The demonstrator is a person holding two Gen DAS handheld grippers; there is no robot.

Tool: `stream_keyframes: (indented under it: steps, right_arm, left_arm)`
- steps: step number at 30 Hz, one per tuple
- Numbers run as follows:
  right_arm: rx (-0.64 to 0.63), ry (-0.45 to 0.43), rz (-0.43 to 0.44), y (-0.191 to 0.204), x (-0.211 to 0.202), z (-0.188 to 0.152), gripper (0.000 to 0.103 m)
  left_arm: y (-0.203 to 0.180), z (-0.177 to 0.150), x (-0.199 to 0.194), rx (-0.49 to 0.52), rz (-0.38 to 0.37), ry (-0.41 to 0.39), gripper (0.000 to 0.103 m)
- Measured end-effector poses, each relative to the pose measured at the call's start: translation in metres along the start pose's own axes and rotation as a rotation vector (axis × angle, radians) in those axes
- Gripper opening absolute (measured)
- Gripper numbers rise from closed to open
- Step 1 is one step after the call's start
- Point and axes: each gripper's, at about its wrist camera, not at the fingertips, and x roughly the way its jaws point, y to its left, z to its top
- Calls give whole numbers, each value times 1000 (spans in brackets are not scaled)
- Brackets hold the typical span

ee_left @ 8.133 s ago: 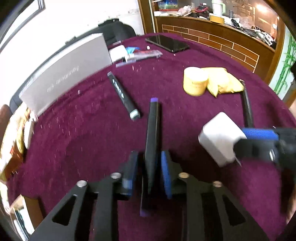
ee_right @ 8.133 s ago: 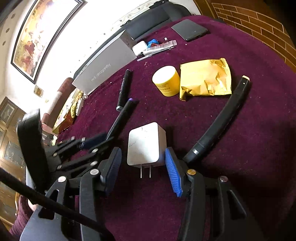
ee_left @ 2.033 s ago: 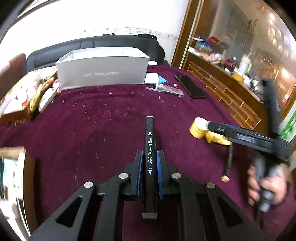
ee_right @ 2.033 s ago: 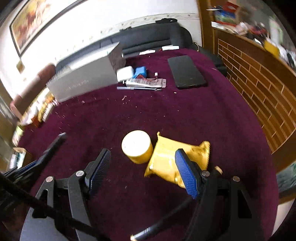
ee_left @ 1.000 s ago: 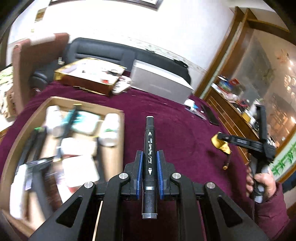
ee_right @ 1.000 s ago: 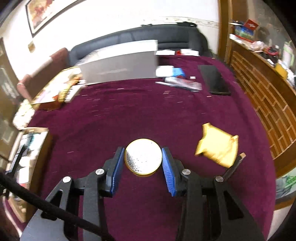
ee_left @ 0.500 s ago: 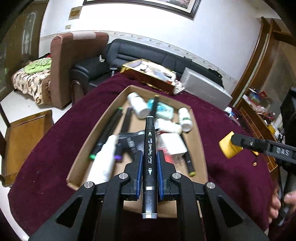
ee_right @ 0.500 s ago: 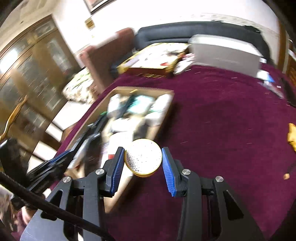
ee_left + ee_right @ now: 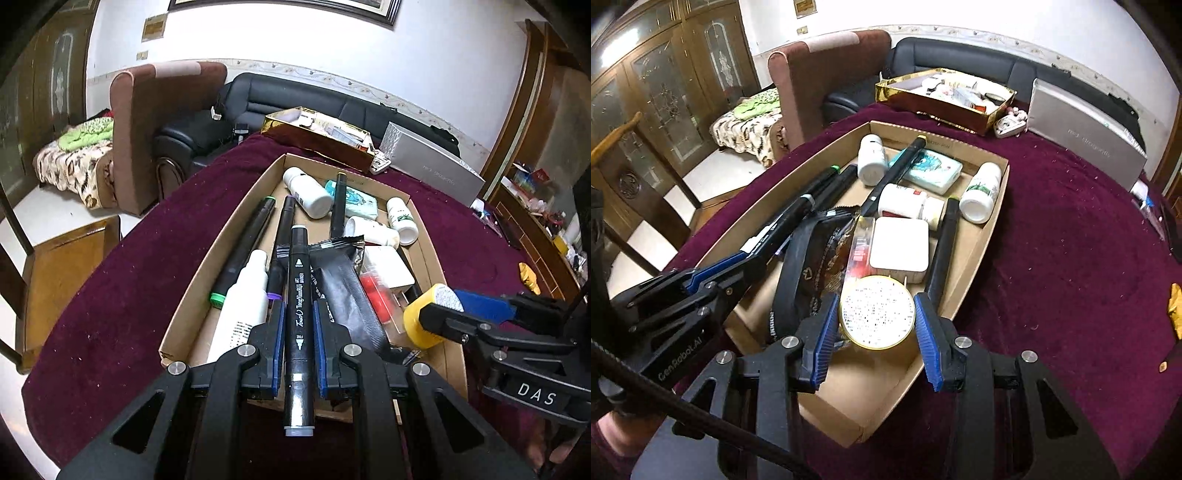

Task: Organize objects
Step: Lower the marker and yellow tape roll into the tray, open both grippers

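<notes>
The left gripper (image 9: 298,325) has its blue pads pressed tight on a black marker (image 9: 298,295), which runs lengthwise between the fingers toward twelve o'clock, its grey tail sticking out behind the grip and its cap over the near half of a shallow cardboard tray (image 9: 184,295). The right gripper (image 9: 875,325) holds a round yellow tin (image 9: 875,312) across its sides, jaws partly spread to its width, the lid facing the camera; in the left wrist view the same tin (image 9: 424,314) hangs at three o'clock from the marker, above the tray's right near corner. The tray sits on a dark red tablecloth (image 9: 129,277) and is crowded: two long pens along its left wall, a white spray bottle (image 9: 243,295) beside them, a black foil packet (image 9: 343,291) in the middle, a white charger (image 9: 899,243) and a red-labelled clear case just beyond the tin, and white pill bottles and a teal pack toward the far end. The barest cardboard floor lies at the near right corner (image 9: 871,373), directly beneath the tin, at six o'clock in the right wrist view. The tray's near wall stands under both grippers. At twelve o'clock past the tray's far edge sit a gold box (image 9: 942,96) and a grey carton (image 9: 1086,129), well apart from the grippers; open cloth spreads at three o'clock.
</notes>
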Motion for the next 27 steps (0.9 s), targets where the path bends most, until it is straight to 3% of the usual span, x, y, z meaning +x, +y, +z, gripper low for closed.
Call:
stream_keyframes:
  steps: [10, 15, 18, 19, 21, 22, 23, 27]
  right_arm:
    - [-68, -19, -109, 18, 5, 0, 41]
    - [-74, -22, -113, 18, 4, -1, 41]
    - [-82, -26, -113, 19, 4, -1, 41]
    - [-84, -29, -114, 20, 3, -2, 41]
    - [-94, -33, -118, 21, 3, -3, 44]
    - [-99, -33, -119, 22, 3, -3, 50]
    - [-101, -38, -120, 23, 3, -3, 56]
    - [-105, -65, -124, 23, -4, -3, 60]
  left_arm:
    - [-2, -2, -1, 50, 53, -1, 12]
    - [2, -2, 0, 8, 41, 13, 13]
    - [3, 0, -4, -2, 45, 1, 19]
    - [3, 1, -5, -2, 48, -7, 25]
    - [1, 2, -10, 1, 59, -33, 34]
    - [1, 3, -12, 3, 62, -44, 36]
    - [1, 3, -14, 5, 65, -54, 36]
    - [-3, 6, -18, 19, 80, -74, 36]
